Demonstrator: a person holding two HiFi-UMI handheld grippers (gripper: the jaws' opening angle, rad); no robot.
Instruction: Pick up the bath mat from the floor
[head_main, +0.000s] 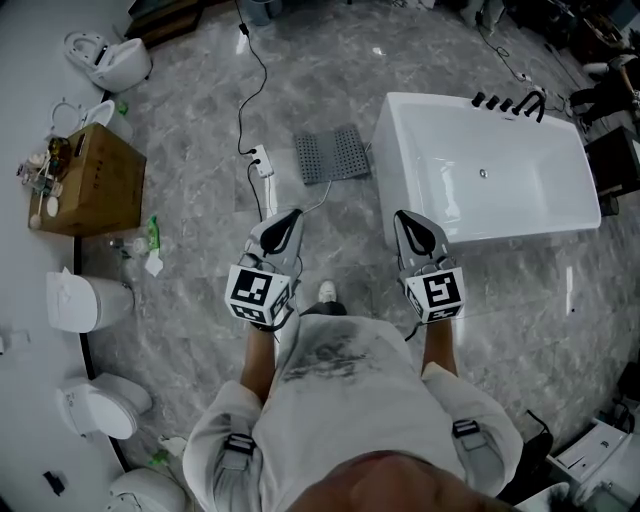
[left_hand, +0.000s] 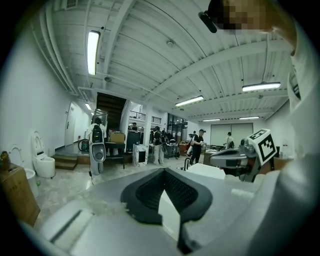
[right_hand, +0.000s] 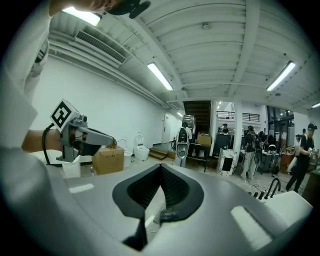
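Observation:
The grey perforated bath mat lies flat on the marble floor, just left of the white bathtub. Both grippers are held out level in front of the person, well short of the mat and above the floor. The left gripper points toward the mat's near left side, its jaws shut with nothing between them. Over by the tub's near corner, the right gripper has its jaws shut and empty. Each gripper view also shows the other gripper from the side.
A white power strip with a black cable lies on the floor left of the mat. A wooden box and toilets line the left wall. Black taps stand on the tub's far rim. People stand far off.

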